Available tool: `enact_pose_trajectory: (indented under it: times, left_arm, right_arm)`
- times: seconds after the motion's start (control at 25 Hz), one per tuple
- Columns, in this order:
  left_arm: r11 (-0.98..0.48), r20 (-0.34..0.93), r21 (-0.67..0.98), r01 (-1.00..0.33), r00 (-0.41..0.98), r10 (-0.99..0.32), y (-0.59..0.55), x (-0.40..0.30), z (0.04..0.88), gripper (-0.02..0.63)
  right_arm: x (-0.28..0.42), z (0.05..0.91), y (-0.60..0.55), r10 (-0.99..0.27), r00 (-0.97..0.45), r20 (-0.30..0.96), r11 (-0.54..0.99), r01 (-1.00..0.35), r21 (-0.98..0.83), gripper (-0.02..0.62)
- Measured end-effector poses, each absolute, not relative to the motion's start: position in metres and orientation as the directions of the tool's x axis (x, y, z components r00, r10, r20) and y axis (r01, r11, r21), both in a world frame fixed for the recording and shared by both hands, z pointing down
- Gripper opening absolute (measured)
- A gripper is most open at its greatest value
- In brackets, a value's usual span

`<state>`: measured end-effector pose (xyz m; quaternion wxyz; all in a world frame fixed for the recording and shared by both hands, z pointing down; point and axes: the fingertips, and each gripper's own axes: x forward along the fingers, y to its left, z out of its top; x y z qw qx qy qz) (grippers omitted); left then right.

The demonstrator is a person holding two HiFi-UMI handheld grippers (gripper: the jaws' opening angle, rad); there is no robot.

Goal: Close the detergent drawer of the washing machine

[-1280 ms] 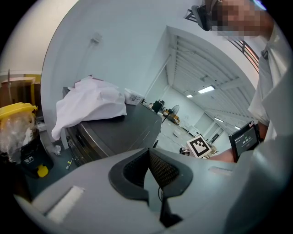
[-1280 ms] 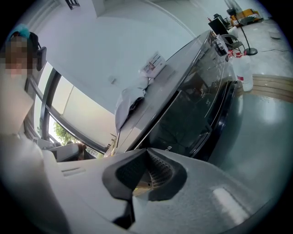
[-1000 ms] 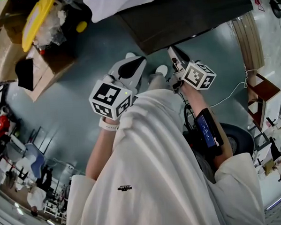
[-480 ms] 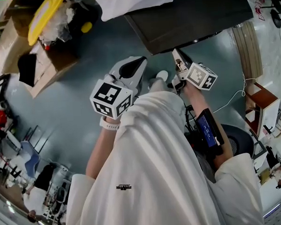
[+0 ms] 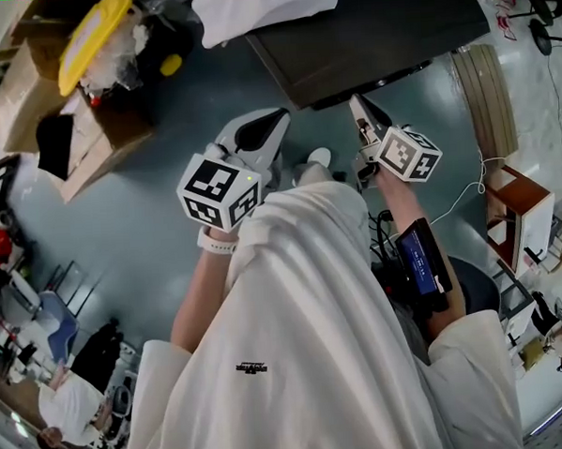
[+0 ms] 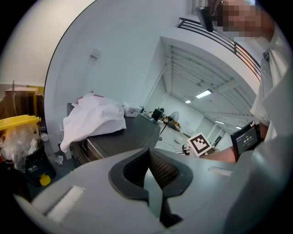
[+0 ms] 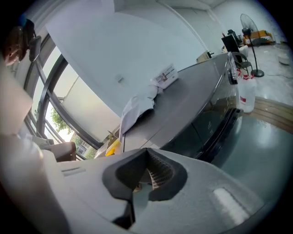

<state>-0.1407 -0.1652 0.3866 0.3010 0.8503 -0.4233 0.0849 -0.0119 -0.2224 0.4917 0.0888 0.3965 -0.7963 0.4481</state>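
Note:
The dark grey washing machine (image 5: 374, 26) stands at the top of the head view, with a white cloth (image 5: 260, 4) lying on its top. I cannot make out its detergent drawer in any view. My left gripper (image 5: 274, 118) is held in the air just short of the machine's front left corner, jaws shut and empty. Close to the machine's front edge, my right gripper (image 5: 354, 102) is also shut with nothing in it. The left gripper view has the machine (image 6: 123, 137) and cloth (image 6: 94, 119) beyond the shut jaws (image 6: 149, 153). The right gripper view looks past shut jaws (image 7: 147, 160) along the machine (image 7: 192, 105).
A cardboard box (image 5: 70, 145) with a yellow lid (image 5: 88, 36) and bags sits left of the machine. A wooden pallet (image 5: 485, 86) and a small wooden stand (image 5: 519, 192) are at the right. A white bottle (image 7: 247, 96) stands on the floor by the machine's front.
Both grippers stay shut and hold nearly the same place before the machine. The right one has edged slightly right, and the head view has drifted a little.

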Motion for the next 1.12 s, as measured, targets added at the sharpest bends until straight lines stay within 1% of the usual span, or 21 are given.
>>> enact_pose_trajectory:
  times: [0.2, 0.72, 0.96, 1.12]
  left_arm:
    - [-0.484, 0.365, 0.433, -0.76, 0.639, -0.677, -0.167, -0.132, 0.373, 0.018]
    - [-0.53, 0.311, 0.421, -0.736, 0.666, -0.679, -0.151, -0.11, 0.353, 0.018]
    - [-0.551, 0.301, 0.409, -0.727, 0.678, -0.671, -0.138, -0.101, 0.346, 0.018]
    - [-0.571, 0.287, 0.399, -0.717, 0.689, -0.665, -0.132, -0.094, 0.337, 0.018]
  right_arm:
    - [0.012, 0.467, -0.221, -0.581, -0.651, 0.488, 0.332, -0.737, -0.588, -0.003]
    - [0.073, 0.413, -0.195, -0.656, -0.588, 0.473, 0.401, -0.803, -0.441, -0.003]
    - [0.105, 0.388, -0.179, -0.71, -0.544, 0.448, 0.408, -0.836, -0.367, -0.003]
    - [0.137, 0.374, -0.164, -0.756, -0.496, 0.426, 0.369, -0.862, -0.348, -0.003]
